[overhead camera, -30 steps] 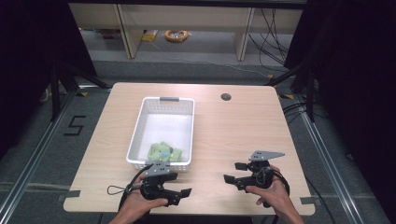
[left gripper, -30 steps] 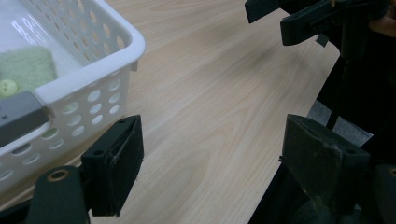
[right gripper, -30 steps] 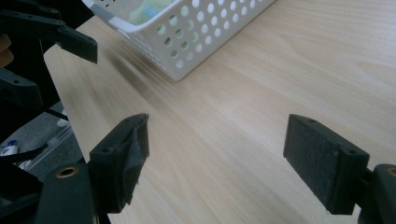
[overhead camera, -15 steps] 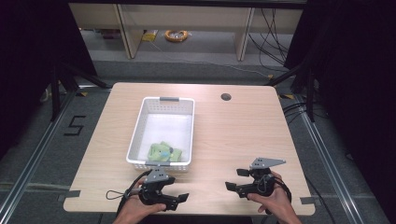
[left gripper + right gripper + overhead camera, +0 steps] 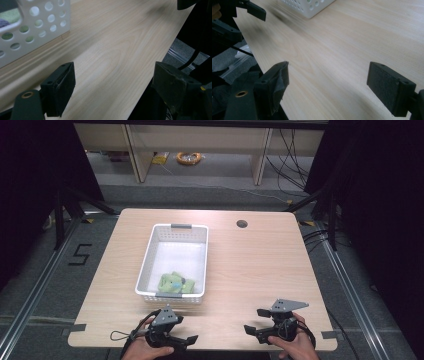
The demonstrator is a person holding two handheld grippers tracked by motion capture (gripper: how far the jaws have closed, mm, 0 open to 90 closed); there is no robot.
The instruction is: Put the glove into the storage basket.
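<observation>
Both grippers sit low at the near edge of the tabletop (image 5: 250, 270), fingers spread wide and holding nothing: left gripper (image 5: 187, 340) toward the near left corner, right gripper (image 5: 252, 320) toward the near right. The green cloth (image 5: 175, 282) lies bunched in the near end of the white basket (image 5: 172, 226), just beyond the left gripper. If the cloth is next, I'd lift over the basket's near wall and come down from above rather than bumping it. Lots of bare wood to the right of the basket; both hands are close to the near edge though.
</observation>
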